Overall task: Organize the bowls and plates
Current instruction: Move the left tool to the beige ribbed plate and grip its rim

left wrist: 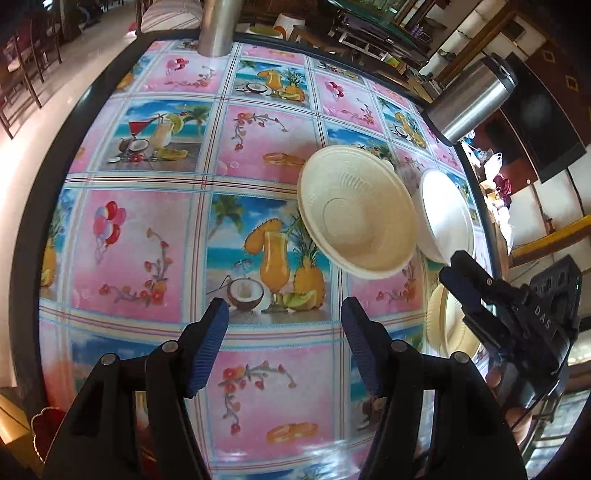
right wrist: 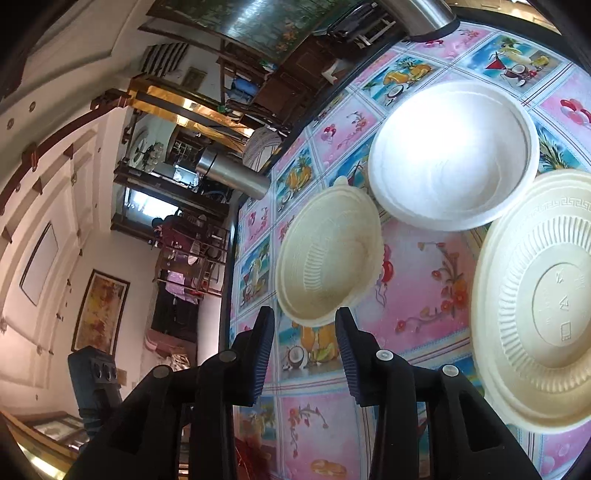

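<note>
A cream ribbed bowl [left wrist: 356,210] sits on the patterned tablecloth [left wrist: 147,229], with a white bowl [left wrist: 445,218] just right of it and a cream plate [left wrist: 443,321] nearer me at the right. My left gripper [left wrist: 284,332] is open and empty, hovering short of the cream bowl. My right gripper [left wrist: 461,284] shows at the right, above the plate. In the right wrist view the right gripper [right wrist: 304,332] is open, its fingertips right by the cream bowl's [right wrist: 328,258] near rim, touching or not I cannot tell. The white bowl [right wrist: 452,155] and cream plate [right wrist: 535,306] lie beyond.
Two steel cylinders stand on the table, one at the far edge [left wrist: 218,26] and one at the right [left wrist: 469,99]. The table's dark rim [left wrist: 33,206] curves along the left. Furniture and shelves surround the table.
</note>
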Motion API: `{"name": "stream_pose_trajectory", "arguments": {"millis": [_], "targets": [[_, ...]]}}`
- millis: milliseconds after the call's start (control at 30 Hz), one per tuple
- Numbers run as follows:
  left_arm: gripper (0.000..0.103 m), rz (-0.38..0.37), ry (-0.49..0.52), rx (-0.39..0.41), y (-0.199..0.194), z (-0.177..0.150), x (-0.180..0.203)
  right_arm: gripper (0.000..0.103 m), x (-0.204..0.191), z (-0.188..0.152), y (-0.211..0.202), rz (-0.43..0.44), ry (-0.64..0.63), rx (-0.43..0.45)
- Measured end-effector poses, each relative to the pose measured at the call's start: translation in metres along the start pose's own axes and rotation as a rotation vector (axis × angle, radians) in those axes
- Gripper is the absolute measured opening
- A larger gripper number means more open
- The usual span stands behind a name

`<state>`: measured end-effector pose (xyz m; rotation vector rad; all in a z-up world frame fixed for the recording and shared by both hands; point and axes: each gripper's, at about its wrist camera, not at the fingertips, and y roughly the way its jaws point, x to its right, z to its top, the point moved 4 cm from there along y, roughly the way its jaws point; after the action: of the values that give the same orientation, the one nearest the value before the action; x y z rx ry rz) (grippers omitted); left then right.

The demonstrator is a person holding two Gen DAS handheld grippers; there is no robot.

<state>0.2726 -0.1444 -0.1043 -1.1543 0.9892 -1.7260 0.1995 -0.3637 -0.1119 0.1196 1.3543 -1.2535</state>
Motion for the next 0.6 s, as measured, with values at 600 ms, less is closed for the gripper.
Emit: {"name": "stream_pose_trajectory", "arguments": {"millis": [600], "targets": [[0.062,-0.091,-0.105,-0.024,0.063,0.067,0.011,0.040,0.032,0.029,0.045,-0.071,0.054,-0.008]]}}
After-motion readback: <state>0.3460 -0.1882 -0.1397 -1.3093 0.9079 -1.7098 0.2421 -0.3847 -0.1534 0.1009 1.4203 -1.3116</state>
